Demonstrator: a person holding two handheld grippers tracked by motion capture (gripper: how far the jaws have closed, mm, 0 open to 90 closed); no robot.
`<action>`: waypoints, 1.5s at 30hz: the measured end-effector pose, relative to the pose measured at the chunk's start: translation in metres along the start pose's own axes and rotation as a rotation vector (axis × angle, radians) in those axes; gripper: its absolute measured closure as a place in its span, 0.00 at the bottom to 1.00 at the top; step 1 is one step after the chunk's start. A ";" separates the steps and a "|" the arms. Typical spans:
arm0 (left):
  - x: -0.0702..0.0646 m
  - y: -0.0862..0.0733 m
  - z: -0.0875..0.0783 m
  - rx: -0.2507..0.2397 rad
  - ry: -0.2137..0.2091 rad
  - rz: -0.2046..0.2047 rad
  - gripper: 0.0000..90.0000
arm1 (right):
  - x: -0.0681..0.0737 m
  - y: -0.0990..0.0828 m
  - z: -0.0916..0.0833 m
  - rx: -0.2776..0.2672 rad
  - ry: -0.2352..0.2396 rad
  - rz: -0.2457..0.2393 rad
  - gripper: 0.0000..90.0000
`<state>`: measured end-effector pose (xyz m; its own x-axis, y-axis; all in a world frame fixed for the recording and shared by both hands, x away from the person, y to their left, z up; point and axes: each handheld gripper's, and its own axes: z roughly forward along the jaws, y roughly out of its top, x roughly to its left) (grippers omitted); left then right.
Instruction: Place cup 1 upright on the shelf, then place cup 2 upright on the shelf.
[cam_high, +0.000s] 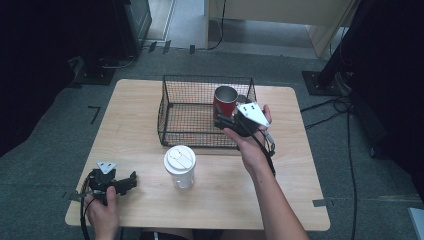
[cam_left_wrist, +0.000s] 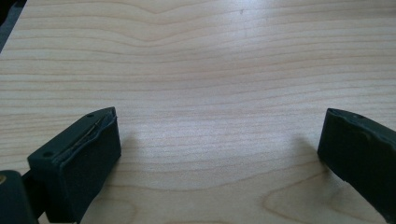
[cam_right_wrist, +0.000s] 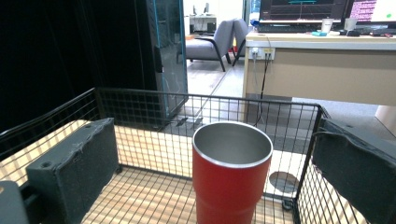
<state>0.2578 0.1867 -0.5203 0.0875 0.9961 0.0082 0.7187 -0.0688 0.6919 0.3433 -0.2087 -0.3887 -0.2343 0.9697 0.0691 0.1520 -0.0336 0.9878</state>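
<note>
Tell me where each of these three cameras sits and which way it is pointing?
High view: above the person's side, facing forward and down on the table; forearms, hands and both tongs show.
Left gripper view: rides the left tongs, facing bare tabletop; its jaws stand apart.
Right gripper view: rides the right tongs, facing the red cup in the wire basket.
High and right views share cup and basket.

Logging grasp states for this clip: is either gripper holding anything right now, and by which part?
Nothing is held. The right gripper is open, its jaws either side of the red tumbler in the wire basket, apart from it. The left gripper is open over bare table.
</note>
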 end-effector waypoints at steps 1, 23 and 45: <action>0.000 0.000 0.000 0.000 0.000 0.000 0.00 | 0.001 -0.002 -0.005 -0.001 0.005 -0.010 0.00; 0.000 0.000 0.000 0.000 0.000 0.000 0.00 | 0.013 -0.040 -0.080 -0.006 0.071 -0.066 0.00; 0.000 0.000 0.000 0.000 -0.001 0.003 0.00 | 0.030 -0.086 -0.117 0.040 0.154 -0.047 0.00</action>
<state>0.2577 0.1867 -0.5204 0.0901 0.9959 0.0094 0.7183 -0.0715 0.6920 0.2110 -0.2048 -0.4549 -0.3860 0.9213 0.0469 0.1747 0.0230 0.9844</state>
